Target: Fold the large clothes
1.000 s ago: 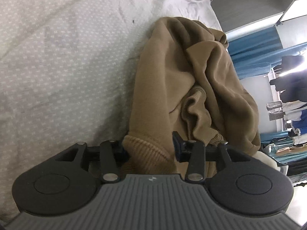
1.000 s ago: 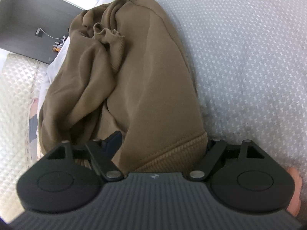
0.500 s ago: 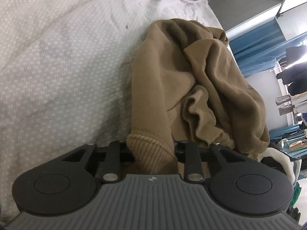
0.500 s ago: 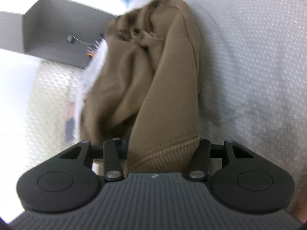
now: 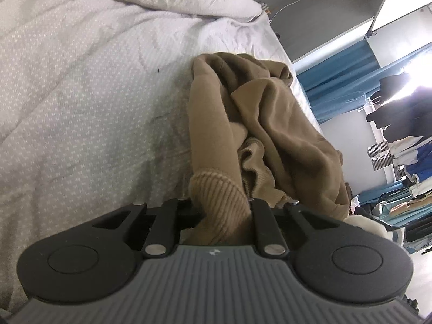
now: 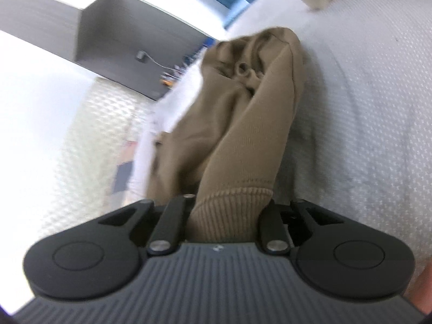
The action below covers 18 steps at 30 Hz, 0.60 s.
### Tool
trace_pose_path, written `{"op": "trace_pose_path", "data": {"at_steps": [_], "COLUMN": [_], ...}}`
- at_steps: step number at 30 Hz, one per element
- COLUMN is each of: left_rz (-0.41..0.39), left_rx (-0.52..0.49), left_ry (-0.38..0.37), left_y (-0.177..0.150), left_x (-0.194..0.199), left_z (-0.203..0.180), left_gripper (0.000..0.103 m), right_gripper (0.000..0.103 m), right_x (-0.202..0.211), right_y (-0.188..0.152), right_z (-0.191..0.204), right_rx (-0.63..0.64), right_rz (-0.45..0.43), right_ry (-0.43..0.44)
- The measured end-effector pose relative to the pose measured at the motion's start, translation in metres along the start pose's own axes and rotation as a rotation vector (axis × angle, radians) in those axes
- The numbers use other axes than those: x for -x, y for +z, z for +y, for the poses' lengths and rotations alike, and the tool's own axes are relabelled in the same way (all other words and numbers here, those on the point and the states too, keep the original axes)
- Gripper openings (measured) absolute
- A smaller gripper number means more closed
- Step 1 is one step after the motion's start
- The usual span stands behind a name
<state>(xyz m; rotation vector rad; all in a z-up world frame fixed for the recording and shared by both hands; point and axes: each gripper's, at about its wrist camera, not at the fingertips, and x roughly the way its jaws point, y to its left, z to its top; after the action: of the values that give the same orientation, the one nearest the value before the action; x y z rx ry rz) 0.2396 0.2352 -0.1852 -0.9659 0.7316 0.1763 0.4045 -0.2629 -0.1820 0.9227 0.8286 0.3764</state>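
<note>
White bedspread under brown sweatshirt; no legible writing.

text: none legible | labels: none | small emblem on gripper body: unreadable

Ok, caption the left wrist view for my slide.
Left hand-held gripper clamped on the ribbed hem of a tan sweatshirt bunched on a white bedspread.

Even, soft daylight fills both fisheye views, blown out to glare at the window in the left view, while the right view is smeared with motion blur and both curve at the edges.
</note>
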Motion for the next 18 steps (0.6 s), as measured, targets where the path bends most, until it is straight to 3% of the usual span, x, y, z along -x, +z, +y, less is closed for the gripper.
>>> {"op": "trace_pose_path", "data": {"at_steps": [9, 13, 18], "left_rz": [-0.048, -0.073, -0.107], "left_rx": [-0.045, -0.102, -0.099], "left_ry": [-0.032, -0.058, -0.111], "left_y": [0.005, 0.000, -0.011], "left_x": [0.046, 0.081, 0.132], "left_z": [-0.014, -0.029, -0.036], "left_gripper": [0.015, 0.014, 0.013], "right_gripper": [0.018, 0.018, 0.019], "right_x": [0.024, 0.046, 0.082], "right_y": [0.009, 0.010, 0.001], "right_z": [0.019, 0.023, 0.044], "right_rx": [0.057, 0.052, 0.101], "right_rz": [0.014, 0.017, 0.022], "right_ry": [0.119, 0.162, 0.197]}}
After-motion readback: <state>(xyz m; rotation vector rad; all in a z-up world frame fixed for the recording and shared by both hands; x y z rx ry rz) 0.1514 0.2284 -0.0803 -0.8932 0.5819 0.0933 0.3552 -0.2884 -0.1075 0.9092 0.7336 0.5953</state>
